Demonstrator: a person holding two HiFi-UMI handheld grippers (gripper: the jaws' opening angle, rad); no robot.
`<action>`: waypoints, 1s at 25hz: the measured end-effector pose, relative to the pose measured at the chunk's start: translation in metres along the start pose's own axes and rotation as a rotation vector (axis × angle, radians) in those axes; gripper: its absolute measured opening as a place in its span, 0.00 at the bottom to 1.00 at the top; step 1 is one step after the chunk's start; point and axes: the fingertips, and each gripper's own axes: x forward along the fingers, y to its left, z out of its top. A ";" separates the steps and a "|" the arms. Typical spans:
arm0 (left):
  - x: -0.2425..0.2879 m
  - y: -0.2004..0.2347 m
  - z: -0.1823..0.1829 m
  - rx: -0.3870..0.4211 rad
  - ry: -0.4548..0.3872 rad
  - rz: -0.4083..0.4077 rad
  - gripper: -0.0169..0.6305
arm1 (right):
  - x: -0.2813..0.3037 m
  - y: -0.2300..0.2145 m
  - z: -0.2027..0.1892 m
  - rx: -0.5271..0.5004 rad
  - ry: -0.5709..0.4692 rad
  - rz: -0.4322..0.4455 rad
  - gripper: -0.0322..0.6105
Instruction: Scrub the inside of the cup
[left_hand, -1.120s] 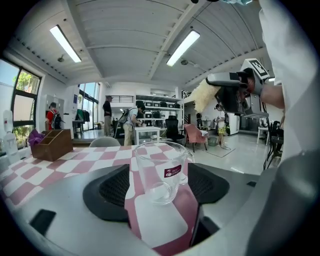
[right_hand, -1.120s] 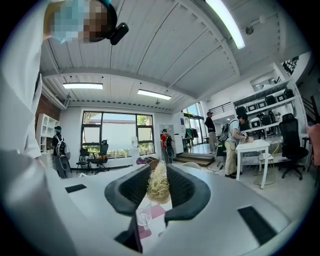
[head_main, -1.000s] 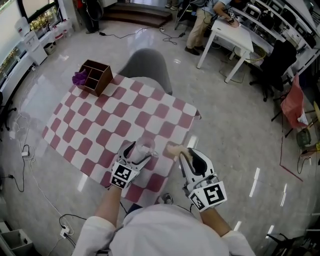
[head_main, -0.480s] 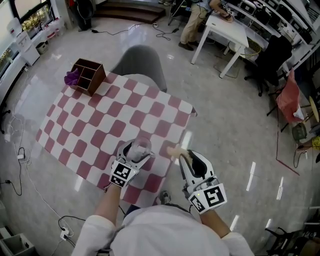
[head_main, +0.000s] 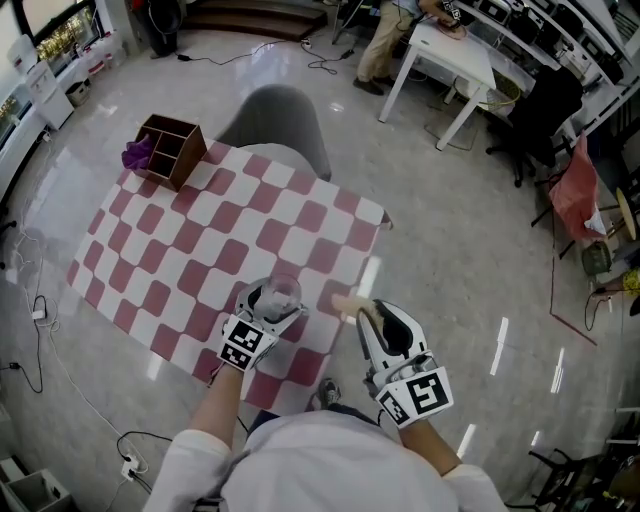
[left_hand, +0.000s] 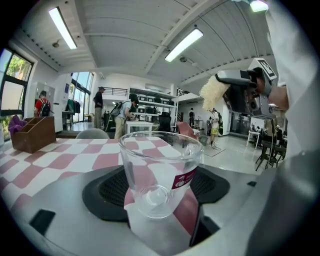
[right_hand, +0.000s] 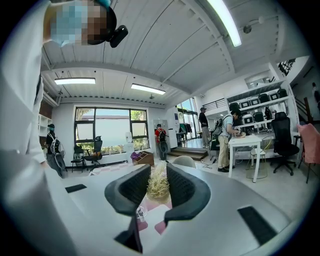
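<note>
**Cup and scrubber held side by side at the table's near edge**

The left gripper (head_main: 272, 300) is clamped on a clear glass cup (left_hand: 160, 172), held upright over the near edge of the checked table (head_main: 200, 250). The right gripper (head_main: 370, 312) pinches a straw-coloured scrubber (right_hand: 159, 184) just beside the cup, outside it, at the table's near right edge. A wooden box (head_main: 170, 150) sits at the table's far corner.

Both forearms are extended toward the near edge of the bench (head_main: 200, 250). The left gripper (head_main: 274, 303) is clamped round the cup (head_main: 284, 291); the right gripper (head_main: 371, 316), just beside it, is closed on a scrubber (head_main: 349, 301).
</note>
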 end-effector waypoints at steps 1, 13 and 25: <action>0.001 0.000 -0.001 -0.003 0.009 -0.002 0.57 | 0.000 -0.001 -0.001 0.000 0.003 0.000 0.21; 0.002 0.000 -0.003 -0.007 0.020 -0.002 0.57 | 0.004 0.006 0.004 -0.018 0.002 0.028 0.21; -0.018 0.001 0.016 0.042 0.022 0.060 0.57 | 0.005 0.027 0.026 -0.063 -0.036 0.123 0.21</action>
